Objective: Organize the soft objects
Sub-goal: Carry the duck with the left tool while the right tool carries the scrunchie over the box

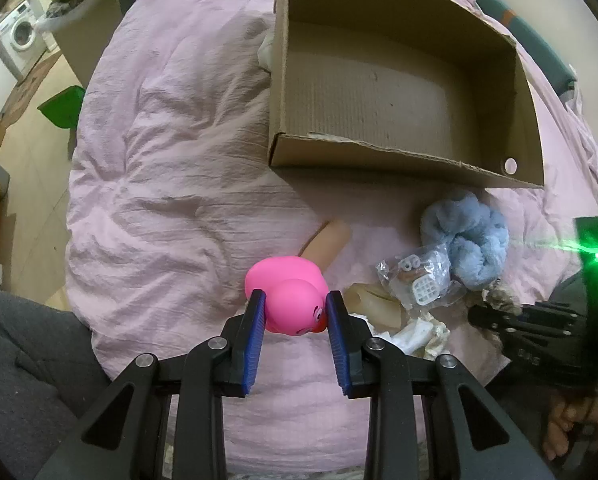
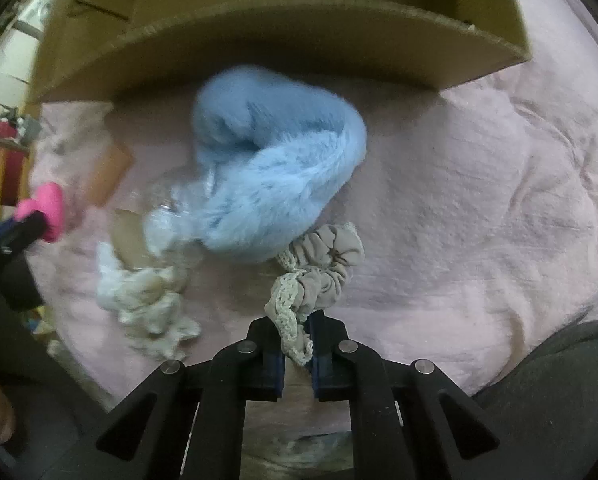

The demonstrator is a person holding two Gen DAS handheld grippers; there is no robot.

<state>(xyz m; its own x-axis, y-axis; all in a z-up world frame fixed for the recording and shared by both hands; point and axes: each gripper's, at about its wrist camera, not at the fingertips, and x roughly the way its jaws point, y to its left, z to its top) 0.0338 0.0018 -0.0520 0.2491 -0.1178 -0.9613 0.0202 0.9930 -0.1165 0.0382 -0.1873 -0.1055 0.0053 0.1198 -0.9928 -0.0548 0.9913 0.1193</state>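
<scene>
In the left wrist view, a pink rubber duck (image 1: 295, 300) is pinched by its head between the blue pads of the left gripper (image 1: 295, 314), above a pink quilt (image 1: 171, 184). An open cardboard box (image 1: 403, 160) is seen beyond, with a blue fluffy toy (image 1: 469, 236) and a clear packet (image 1: 419, 280) just beside its near wall.

In the right wrist view, a beige lace-trimmed scrunchie (image 2: 319, 268) is clamped at its lace end by the nearly closed fingers of the right gripper (image 2: 297, 344). The blue fluffy toy (image 2: 275, 168) is touched by the scrunchie.
</scene>
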